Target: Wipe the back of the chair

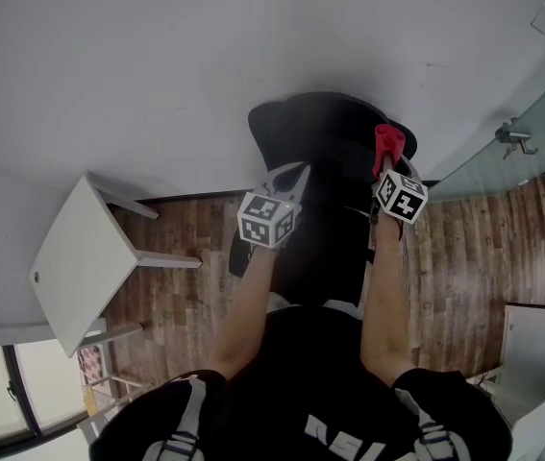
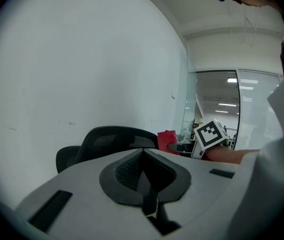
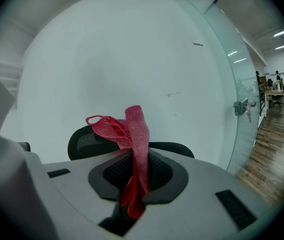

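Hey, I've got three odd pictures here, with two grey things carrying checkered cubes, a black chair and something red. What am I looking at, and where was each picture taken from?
There is no robot here. A person holds a two-jaw gripper in each hand, and the marker cubes are parts of those grippers.

The head view comes from a camera on the person's head. It looks down past both arms at a black chair on a wood floor, with a small white table at the left.

The other two pictures come from cameras riding on the grippers, looking along their jaws. The left gripper is shut, with nothing between its jaws. The right gripper is clamped on a red cloth near the top of the chair's back. I cannot tell whether the cloth touches it.
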`<state>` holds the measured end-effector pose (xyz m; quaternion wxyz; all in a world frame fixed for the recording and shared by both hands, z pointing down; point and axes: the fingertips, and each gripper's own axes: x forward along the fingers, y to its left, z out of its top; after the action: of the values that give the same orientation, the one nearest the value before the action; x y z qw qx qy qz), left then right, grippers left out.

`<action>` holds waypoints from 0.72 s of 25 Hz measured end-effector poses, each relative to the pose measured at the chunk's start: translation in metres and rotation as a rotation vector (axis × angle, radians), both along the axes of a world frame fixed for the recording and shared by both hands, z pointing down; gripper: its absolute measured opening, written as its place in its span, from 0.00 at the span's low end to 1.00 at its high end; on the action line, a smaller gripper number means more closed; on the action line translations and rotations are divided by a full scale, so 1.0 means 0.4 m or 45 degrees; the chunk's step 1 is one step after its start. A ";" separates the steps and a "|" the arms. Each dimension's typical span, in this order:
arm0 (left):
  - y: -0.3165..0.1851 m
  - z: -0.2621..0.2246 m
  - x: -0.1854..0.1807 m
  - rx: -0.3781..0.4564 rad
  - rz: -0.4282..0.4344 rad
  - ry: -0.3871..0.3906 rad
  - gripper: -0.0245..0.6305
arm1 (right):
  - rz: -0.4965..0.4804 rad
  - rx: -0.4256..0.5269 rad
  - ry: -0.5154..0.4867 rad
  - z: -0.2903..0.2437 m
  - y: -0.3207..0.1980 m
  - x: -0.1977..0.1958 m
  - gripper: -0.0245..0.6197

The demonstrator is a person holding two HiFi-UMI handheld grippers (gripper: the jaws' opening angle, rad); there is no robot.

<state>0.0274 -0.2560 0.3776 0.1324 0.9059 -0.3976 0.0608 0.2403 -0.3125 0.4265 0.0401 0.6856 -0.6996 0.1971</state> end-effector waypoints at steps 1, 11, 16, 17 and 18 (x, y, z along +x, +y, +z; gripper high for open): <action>0.009 -0.002 0.003 0.002 -0.003 0.001 0.07 | -0.012 0.005 0.001 -0.004 0.008 -0.003 0.15; 0.102 0.000 -0.006 0.012 -0.066 0.009 0.07 | -0.110 0.031 0.002 -0.019 0.091 -0.030 0.15; 0.133 0.009 -0.035 0.003 -0.095 0.007 0.07 | -0.162 0.020 0.001 -0.007 0.123 -0.071 0.15; 0.137 0.013 -0.046 -0.001 -0.105 0.008 0.07 | -0.177 0.014 0.001 -0.001 0.128 -0.086 0.15; 0.141 0.018 -0.058 -0.007 -0.118 0.011 0.07 | -0.194 0.010 -0.001 0.006 0.132 -0.102 0.15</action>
<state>0.0041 -0.1997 0.3848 0.1391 0.8865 -0.4383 0.0519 0.1994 -0.2596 0.4287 0.0522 0.6305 -0.7505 0.1911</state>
